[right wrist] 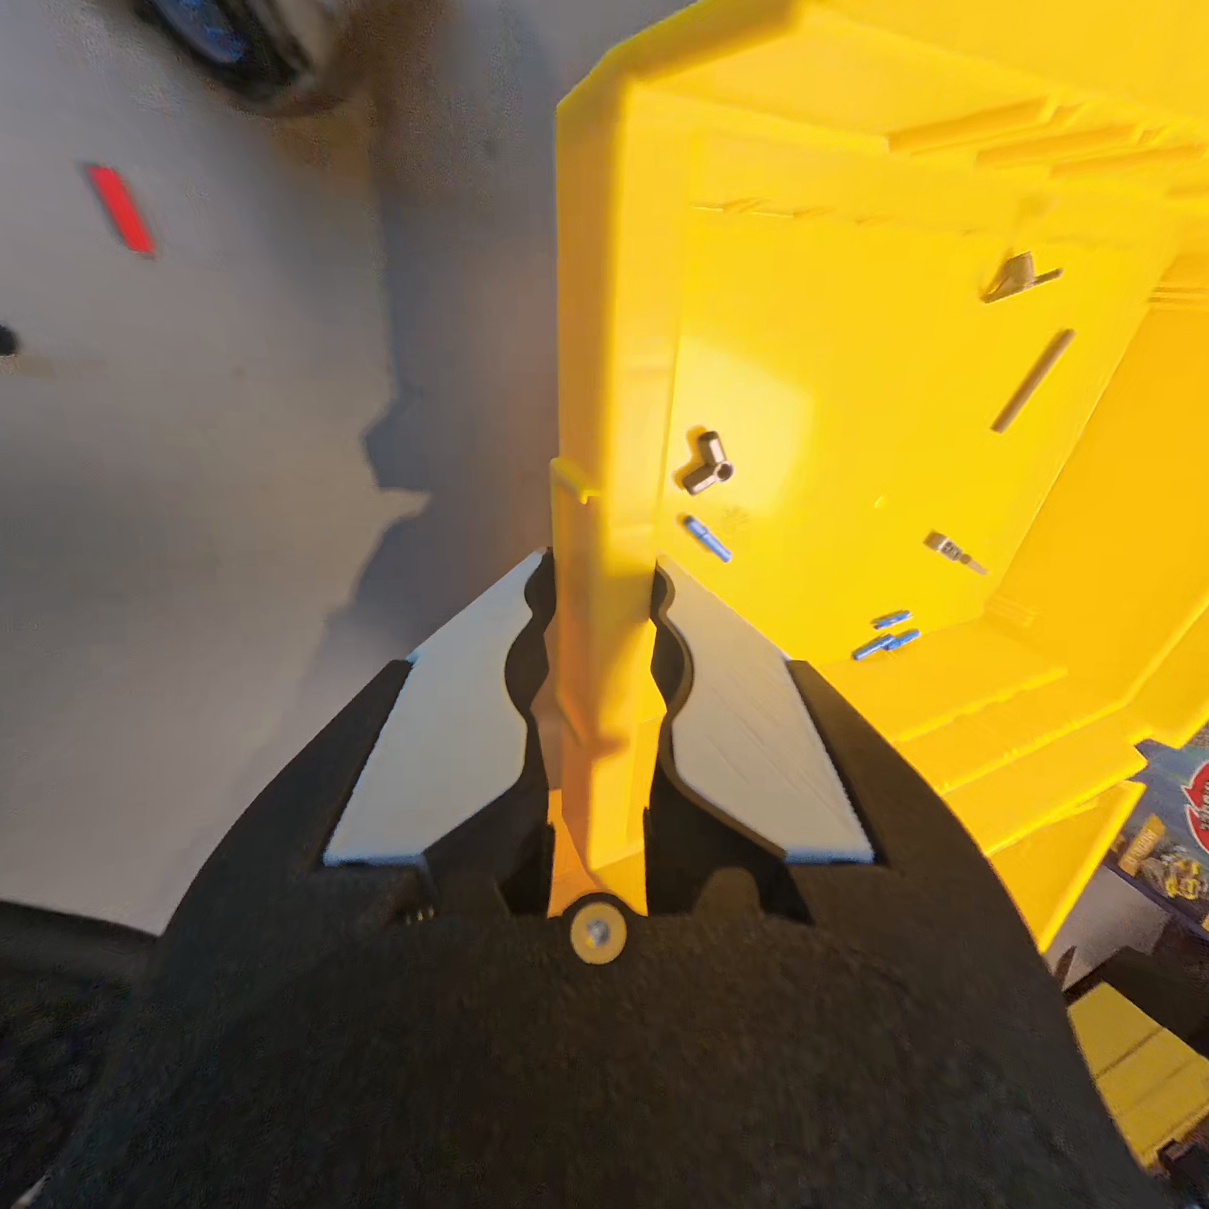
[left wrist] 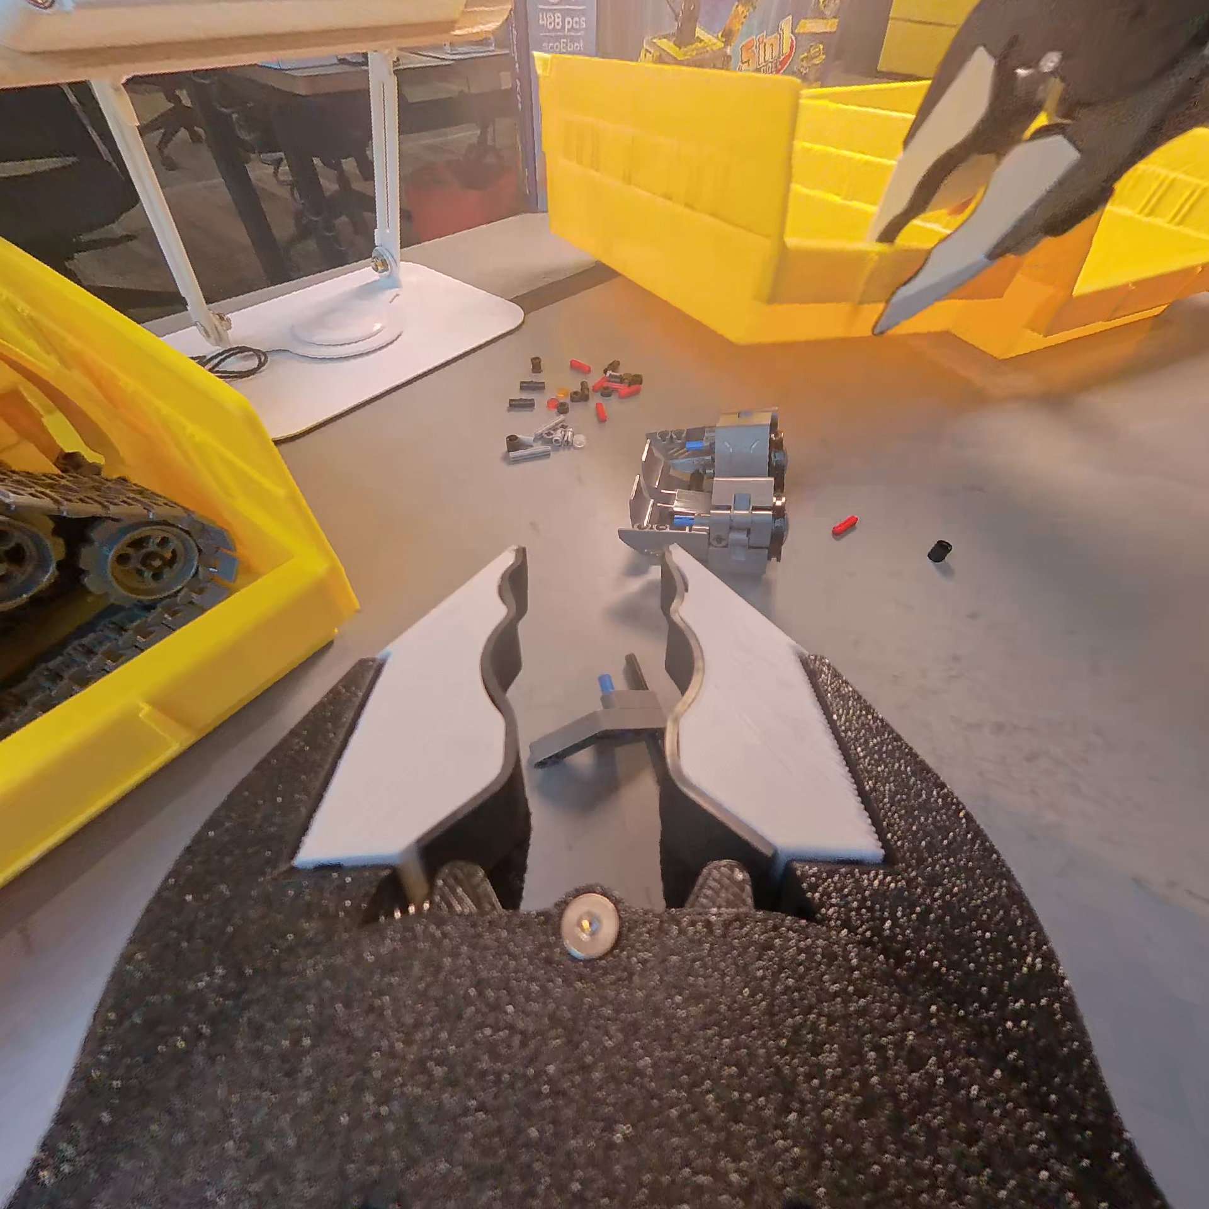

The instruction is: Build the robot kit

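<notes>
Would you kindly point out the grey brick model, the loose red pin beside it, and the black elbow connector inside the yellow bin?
grey brick model [left wrist: 733, 487]: left wrist view, its light grey side block.
red pin [left wrist: 844, 525]: left wrist view, mid-shaft.
black elbow connector [right wrist: 708, 462]: right wrist view, at its bend.

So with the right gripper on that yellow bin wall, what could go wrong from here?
The right gripper pinches the yellow bin by one wall only, so the bin could twist or slip. If it tips, the blue pins and black connector inside could slide or spill. The left gripper hangs open over a small grey piece, close to the grey brick model, which it could knock.
</notes>
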Motion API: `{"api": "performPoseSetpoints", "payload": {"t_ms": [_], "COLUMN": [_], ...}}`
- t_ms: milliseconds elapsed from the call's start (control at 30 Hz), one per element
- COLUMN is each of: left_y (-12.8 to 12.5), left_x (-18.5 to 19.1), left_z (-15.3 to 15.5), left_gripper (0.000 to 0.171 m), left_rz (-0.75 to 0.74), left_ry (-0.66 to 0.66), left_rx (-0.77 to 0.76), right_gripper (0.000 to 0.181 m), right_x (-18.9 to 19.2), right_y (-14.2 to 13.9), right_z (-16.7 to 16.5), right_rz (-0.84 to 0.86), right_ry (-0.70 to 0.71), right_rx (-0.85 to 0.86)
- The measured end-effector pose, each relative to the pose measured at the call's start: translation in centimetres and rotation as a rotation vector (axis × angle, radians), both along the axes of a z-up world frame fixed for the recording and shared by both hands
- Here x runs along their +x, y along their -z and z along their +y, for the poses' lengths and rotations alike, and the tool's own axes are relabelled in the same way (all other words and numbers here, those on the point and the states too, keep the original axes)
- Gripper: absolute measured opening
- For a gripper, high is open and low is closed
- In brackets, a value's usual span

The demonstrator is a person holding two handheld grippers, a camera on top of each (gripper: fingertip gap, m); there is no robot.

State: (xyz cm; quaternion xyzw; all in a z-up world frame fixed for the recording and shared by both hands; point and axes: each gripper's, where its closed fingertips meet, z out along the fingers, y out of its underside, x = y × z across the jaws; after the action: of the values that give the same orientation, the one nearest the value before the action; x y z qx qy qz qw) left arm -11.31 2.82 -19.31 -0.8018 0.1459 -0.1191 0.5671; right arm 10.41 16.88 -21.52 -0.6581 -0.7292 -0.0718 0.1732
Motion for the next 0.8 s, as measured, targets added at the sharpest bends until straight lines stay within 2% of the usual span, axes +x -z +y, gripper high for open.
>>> {"api": "performPoseSetpoints", "payload": {"t_ms": [100, 133, 200, 300, 533, 700, 800], "left_y": [-0.1, -0.1, -0.2, -0.3, -0.4, -0.1, 0.0], "left_x": [0.1, 0.1, 0.0, 0.0, 0.0, 0.0, -0.1], "left_z": [-0.1, -0.1, -0.1, -0.1, -0.1, 0.0, 0.0], "left_gripper": [0.040, 0.040, 0.040, 0.040, 0.040, 0.040, 0.040], "left_rz": [0.010, 0.018, 0.031, 0.019, 0.012, 0.017, 0.015], "left_ry": [0.001, -0.001, -0.003, 0.003, 0.001, -0.001, -0.006], "left_rx": [0.005, 0.007, 0.011, 0.012, 0.014, 0.004, 0.002], "right_gripper": [0.025, 0.025, 0.025, 0.025, 0.026, 0.027, 0.045], "right_x": [0.5, 0.6, -0.2, 0.0, 0.6, -0.1, -0.9], "right_y": [0.3, 0.2, 0.0, 0.3, 2.8, 3.0, 1.8], "right_z": [4.2, 3.9, 1.3, -0.8, -1.4, -1.1, -1.4], "right_rz": [-0.036, -0.063, -0.071, -0.116, -0.100, -0.029, 0.100], "right_ry": [0.062, 0.046, 0.001, -0.028, 0.003, 0.019, 0.007], "right_rx": [-0.020, -0.027, -0.061, -0.014, 0.075, 0.134, 0.174]}}
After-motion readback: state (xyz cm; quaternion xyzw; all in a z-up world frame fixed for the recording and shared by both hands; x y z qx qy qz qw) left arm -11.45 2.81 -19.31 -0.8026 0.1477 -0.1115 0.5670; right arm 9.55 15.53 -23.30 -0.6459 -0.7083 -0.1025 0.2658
